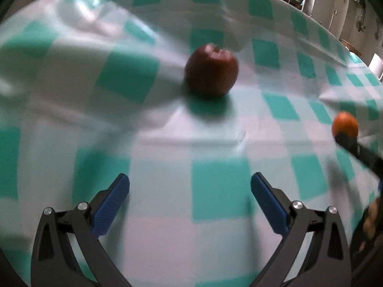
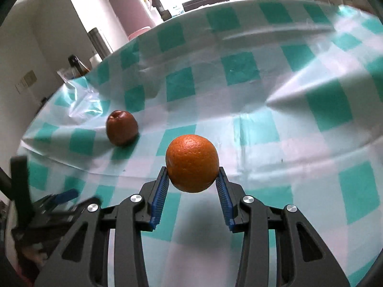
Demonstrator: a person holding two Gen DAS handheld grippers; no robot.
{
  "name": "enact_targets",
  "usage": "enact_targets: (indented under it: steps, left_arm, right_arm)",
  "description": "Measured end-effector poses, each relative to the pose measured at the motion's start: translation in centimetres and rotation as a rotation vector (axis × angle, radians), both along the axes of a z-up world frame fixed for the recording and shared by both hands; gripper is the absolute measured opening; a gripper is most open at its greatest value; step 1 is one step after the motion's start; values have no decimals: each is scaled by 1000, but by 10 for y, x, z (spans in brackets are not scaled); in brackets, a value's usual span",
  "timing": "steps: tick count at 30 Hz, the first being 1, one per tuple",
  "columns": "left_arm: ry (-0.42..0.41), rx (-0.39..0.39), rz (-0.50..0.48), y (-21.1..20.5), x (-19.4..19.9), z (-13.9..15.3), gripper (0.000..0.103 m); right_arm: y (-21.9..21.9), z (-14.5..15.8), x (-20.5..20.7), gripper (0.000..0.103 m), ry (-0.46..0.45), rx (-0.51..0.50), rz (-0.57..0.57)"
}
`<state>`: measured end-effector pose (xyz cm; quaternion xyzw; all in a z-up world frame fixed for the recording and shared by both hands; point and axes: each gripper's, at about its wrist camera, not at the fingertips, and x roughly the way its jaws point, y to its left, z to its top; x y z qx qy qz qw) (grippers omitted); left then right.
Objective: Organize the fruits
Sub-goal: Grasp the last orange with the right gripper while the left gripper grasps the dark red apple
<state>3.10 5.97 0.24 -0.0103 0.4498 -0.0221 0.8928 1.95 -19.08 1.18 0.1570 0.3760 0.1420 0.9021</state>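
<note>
Right claw [image 2: 192, 179] grips the orange [image 2: 192, 163] clear above the checked worktop [image 2: 263, 143], left claw [image 1: 190, 184] open and empty short of the apple [image 1: 211, 69] (resting on the cloth); carry level, keep pads squeezed, set down gently beside the apple.

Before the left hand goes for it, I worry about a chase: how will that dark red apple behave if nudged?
The apple looks round and rests free on the checked cloth, so a sideways nudge would probably roll it. The cloth's creases may steer or stop it. It seems firm with glossy skin, so the left gripper's open fingers may slip unless centred.
</note>
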Motion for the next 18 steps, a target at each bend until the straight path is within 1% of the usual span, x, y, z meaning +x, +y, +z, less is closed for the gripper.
enact_targets:
  steps: [1,2,3,4,6,9,11,13,14,15,17,18]
  left_arm:
    - [-16,9,-11,-6,7,4,101]
    - [-39,39,-21,-14,17,9,101]
    - [-52,73,-23,-20,26,12,101]
    - [-72,124,-25,-29,40,15,101]
    - [-96,182,-19,-38,65,17,101]
    - [-82,245,-24,-45,98,8,101]
    - [-66,267,-27,-45,110,0,101]
    - [-74,287,-41,-47,116,-7,100]
    - [-69,279,-56,-48,117,-8,85]
    - [-78,274,-65,-49,116,-6,67]
    - [-80,265,-75,-51,115,-7,66]
    - [-82,237,-89,-50,111,-6,66]
  right_arm:
    - [0,0,-1,40,2,-1,3]
    - [0,0,-3,40,2,-2,7]
    - [2,-2,-5,40,3,0,12]
    - [5,-2,-4,40,4,3,17]
    - [7,-3,-2,40,9,6,25]
    - [7,-4,-2,40,14,11,32]
    - [7,-5,-1,40,17,11,34]
    - [7,-5,-2,40,19,10,39]
    - [7,-6,-2,41,20,10,39]
    - [7,-6,-2,41,20,9,40]
    - [6,-6,-3,41,19,13,38]
    - [6,-6,-3,41,19,12,38]
